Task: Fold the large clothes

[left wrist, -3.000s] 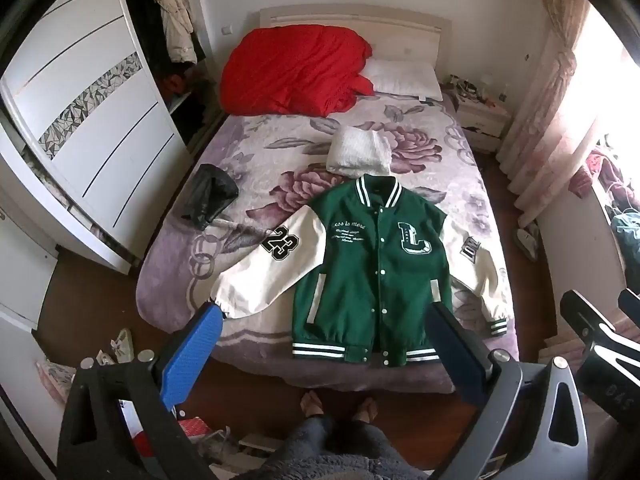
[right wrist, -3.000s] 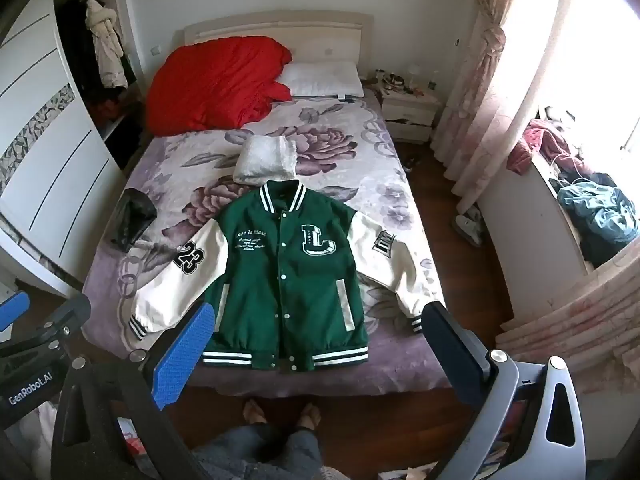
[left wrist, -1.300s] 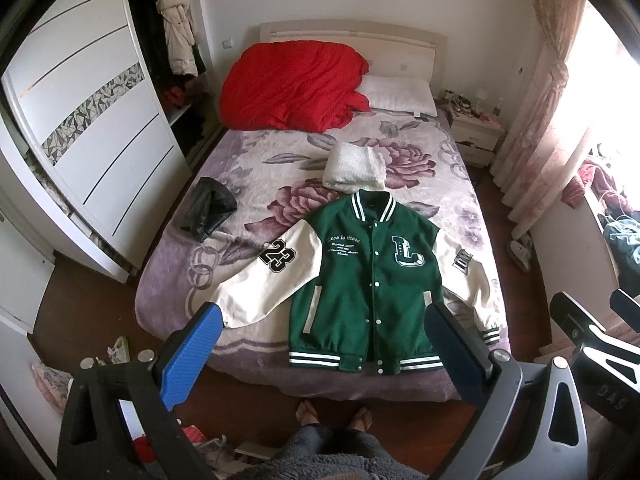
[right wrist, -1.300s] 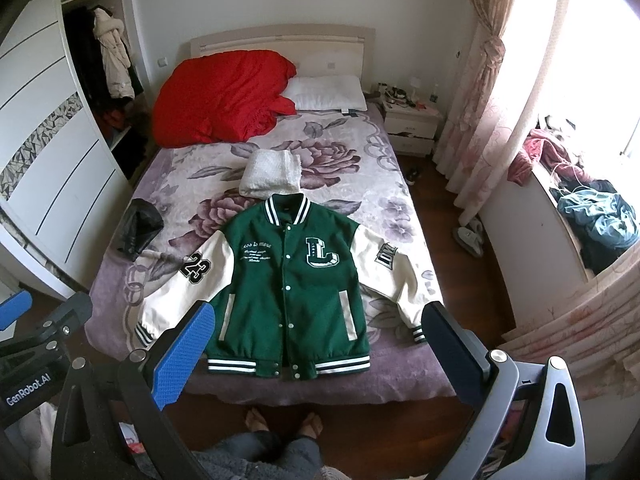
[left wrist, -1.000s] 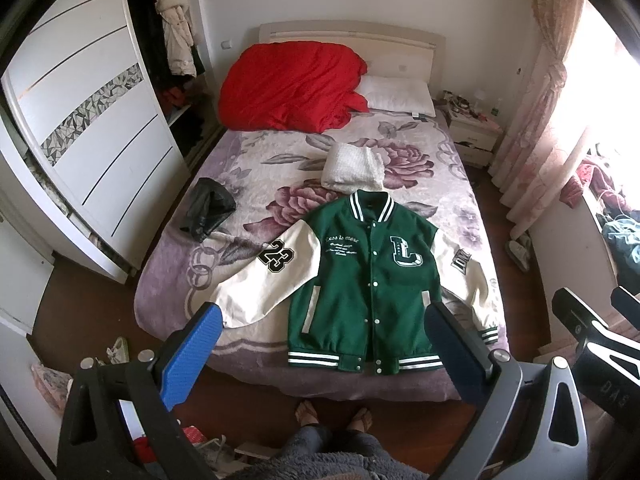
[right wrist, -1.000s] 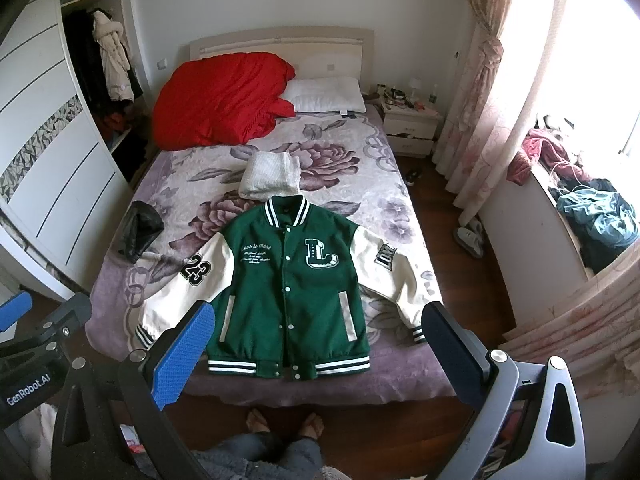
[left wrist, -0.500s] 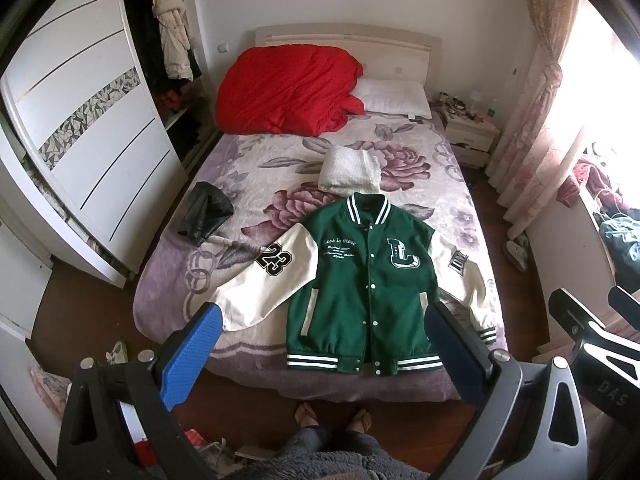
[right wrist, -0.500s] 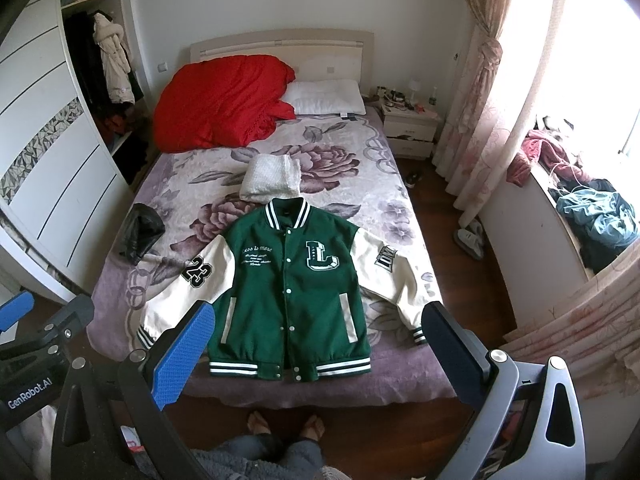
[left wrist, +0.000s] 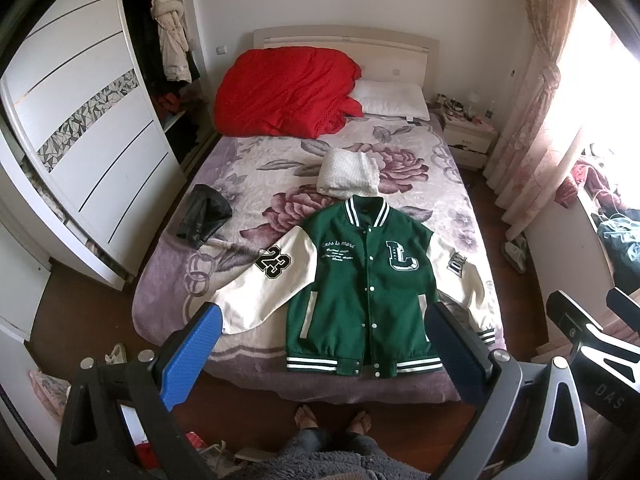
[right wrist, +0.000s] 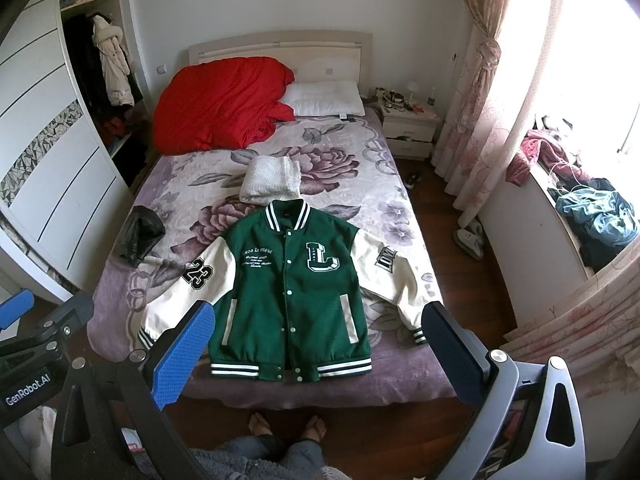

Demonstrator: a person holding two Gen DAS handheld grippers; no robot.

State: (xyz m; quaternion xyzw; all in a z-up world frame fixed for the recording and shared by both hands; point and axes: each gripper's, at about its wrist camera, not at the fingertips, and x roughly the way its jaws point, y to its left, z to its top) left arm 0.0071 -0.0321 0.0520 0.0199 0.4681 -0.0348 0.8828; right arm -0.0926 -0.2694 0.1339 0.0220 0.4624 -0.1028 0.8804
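A green varsity jacket (left wrist: 360, 280) (right wrist: 292, 284) with cream sleeves lies flat, front up and buttoned, at the foot of the bed, both sleeves spread outward. Its striped hem is at the bed's near edge. My left gripper (left wrist: 324, 320) is held high above the floor in front of the bed, open, with nothing between its blue-padded fingers. My right gripper (right wrist: 316, 320) hangs beside it, also open and holding nothing. Both are well short of the jacket. In the left wrist view the right gripper's body (left wrist: 592, 344) shows at the right edge.
A folded white cloth (left wrist: 348, 174) lies just beyond the jacket's collar. A black bag (left wrist: 204, 216) sits at the bed's left side, a red duvet (left wrist: 284, 92) and pillow (left wrist: 392, 100) at the head. Wardrobe (left wrist: 92, 152) left, nightstand (right wrist: 408, 128) and curtains (right wrist: 484, 92) right. A person's feet (right wrist: 286, 424) stand before the bed.
Both grippers have risen and drawn back a little, so the bed and jacket look slightly smaller and farther. The jacket has not moved and both grippers stayed open.
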